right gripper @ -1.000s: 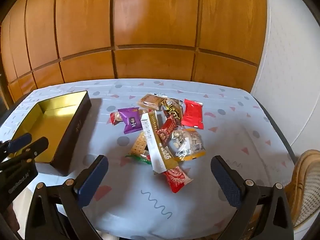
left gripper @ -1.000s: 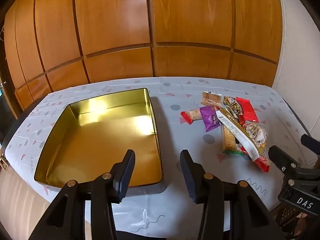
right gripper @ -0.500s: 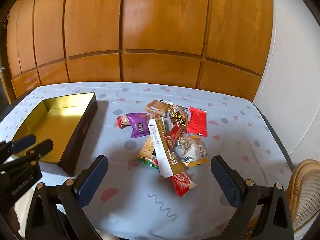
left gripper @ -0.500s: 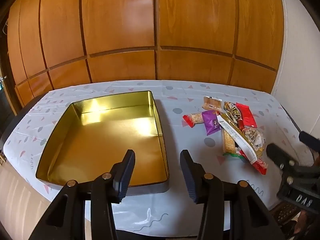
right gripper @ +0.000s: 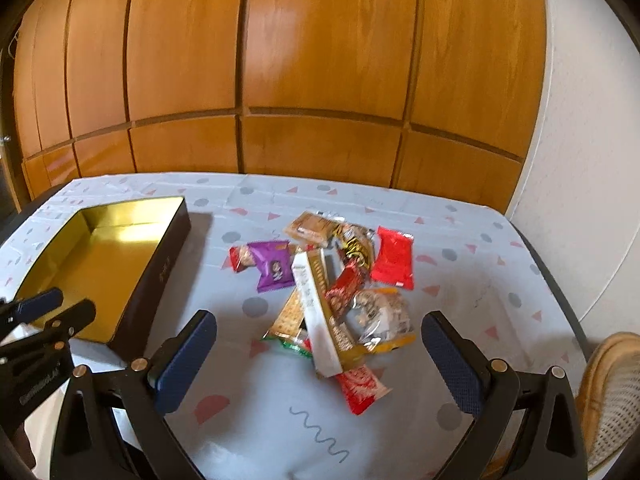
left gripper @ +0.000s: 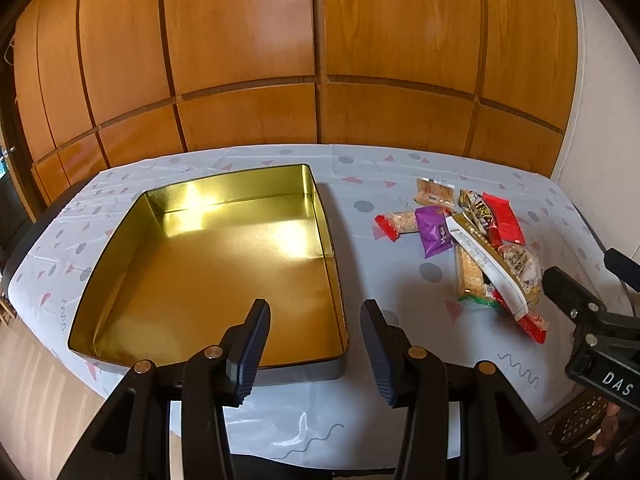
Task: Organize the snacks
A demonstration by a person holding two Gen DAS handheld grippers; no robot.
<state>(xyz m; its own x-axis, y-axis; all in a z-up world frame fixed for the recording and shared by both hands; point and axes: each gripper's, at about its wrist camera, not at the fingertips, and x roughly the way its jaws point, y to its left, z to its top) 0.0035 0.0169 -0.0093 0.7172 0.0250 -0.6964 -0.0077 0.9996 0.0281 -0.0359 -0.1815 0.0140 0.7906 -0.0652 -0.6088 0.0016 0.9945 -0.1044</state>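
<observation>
An empty gold-lined tin [left gripper: 200,272] with dark outer walls sits on the left of the table; it also shows in the right wrist view [right gripper: 100,264]. A pile of wrapped snacks [right gripper: 332,288] lies to its right, with a purple packet [right gripper: 274,266], a flat red packet [right gripper: 394,258] and a long white-and-gold box [right gripper: 320,316]. The pile also shows in the left wrist view [left gripper: 476,248]. My left gripper [left gripper: 314,344] is open and empty over the tin's near right corner. My right gripper [right gripper: 318,352] is wide open and empty just before the pile.
The table wears a pale cloth [right gripper: 460,280] with triangles, dots and squiggles. A wood-panelled wall [right gripper: 320,80] stands behind it and a white wall [right gripper: 592,160] at the right. A wicker chair [right gripper: 612,392] is at the near right corner.
Both grippers have risen and tilted down a little toward the table, so tin and snacks sit lower in view. The right wrist view is slightly blurred from motion. Jaw openings are unchanged.
</observation>
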